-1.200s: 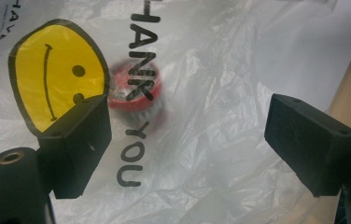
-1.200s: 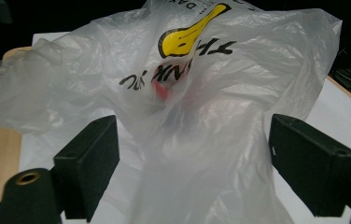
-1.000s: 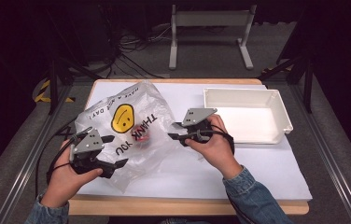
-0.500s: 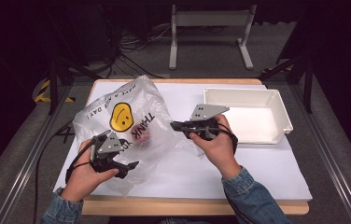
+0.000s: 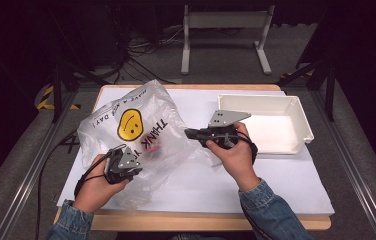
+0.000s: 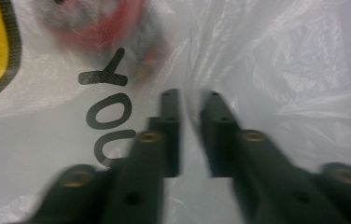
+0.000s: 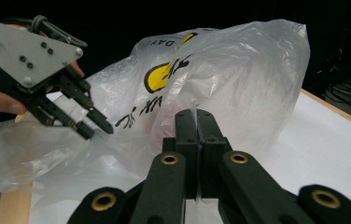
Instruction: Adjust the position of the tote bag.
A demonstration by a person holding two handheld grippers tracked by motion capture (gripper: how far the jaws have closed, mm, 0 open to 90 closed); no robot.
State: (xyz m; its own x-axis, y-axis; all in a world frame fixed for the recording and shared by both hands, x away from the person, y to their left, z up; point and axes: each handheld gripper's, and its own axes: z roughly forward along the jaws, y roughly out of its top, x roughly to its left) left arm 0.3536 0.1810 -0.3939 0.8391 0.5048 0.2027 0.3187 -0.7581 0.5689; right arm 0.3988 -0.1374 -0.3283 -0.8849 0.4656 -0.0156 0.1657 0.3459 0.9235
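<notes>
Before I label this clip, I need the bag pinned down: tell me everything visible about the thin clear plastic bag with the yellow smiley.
The thin clear plastic bag lies crumpled and puffed up on the white table, left of the white tray. It bears a yellow smiley, black "THANK YOU" and "HAVE A NICE DAY" print. Something red shows blurred inside. The right gripper pinches its film; the left gripper has just been closing on a fold.

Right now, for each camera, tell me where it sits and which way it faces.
High view: above the person's side of the table, looking forward and down; forearms, hands, left gripper, right gripper.
Left gripper view: rides that gripper, looking along its jaws, which have just been closing on the plastic bag.
Right gripper view: along jaws shut on the bag's film, toward the left gripper.
All three share the bag.
</notes>
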